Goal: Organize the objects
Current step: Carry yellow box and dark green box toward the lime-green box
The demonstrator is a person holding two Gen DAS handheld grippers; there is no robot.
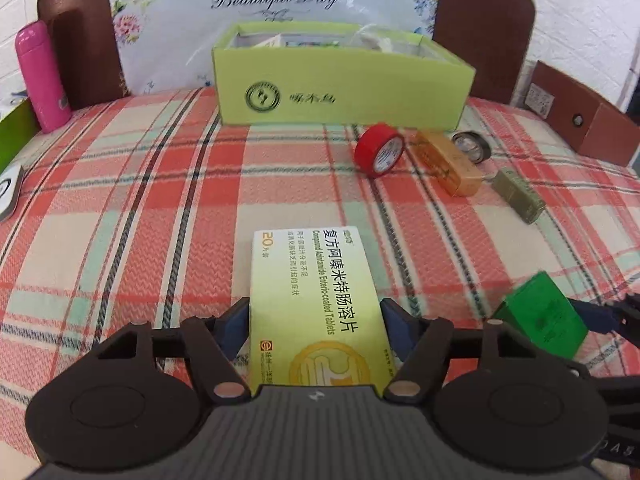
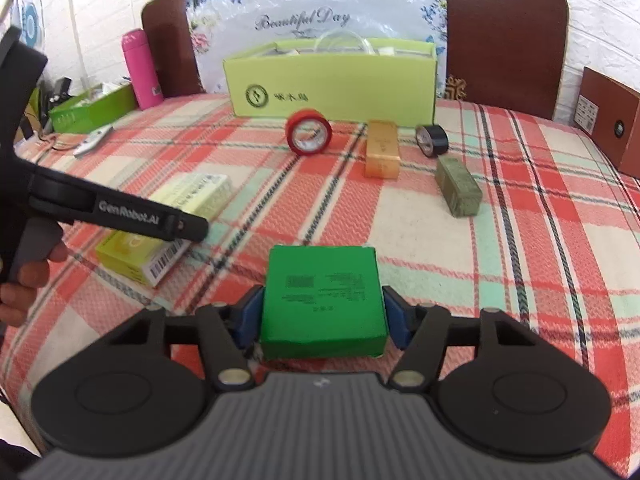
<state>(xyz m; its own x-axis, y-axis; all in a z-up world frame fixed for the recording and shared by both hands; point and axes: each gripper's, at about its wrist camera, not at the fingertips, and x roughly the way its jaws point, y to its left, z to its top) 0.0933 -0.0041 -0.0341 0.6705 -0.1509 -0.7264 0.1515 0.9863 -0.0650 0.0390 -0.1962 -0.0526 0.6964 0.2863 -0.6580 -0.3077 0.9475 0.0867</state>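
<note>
Clamped between the left tongs (image 1: 316,320), a flat yellow cardboard tablet carton (image 1: 316,304) and, gripped likewise by the right tongs (image 2: 322,314), a green cardboard box (image 2: 322,300) both face the open lime-green cardboard tray (image 2: 332,88) ahead, presumably their destination.

Plaid tablecloth (image 2: 500,248) (bearing red tape (image 2: 309,132)).

Tablecloth (image 1: 160,184): woven cloth, coarse twill texture, matt. Storage box (image 1: 340,88) at 12 o'clock: matt card. Tablet carton (image 1: 316,304): smooth, slightly glossy card. Green carton (image 2: 322,300): matt card. Red tape (image 2: 309,131): glossy plastic. Flask (image 1: 40,80) at 10 o'clock: smooth, satin finish.
</note>
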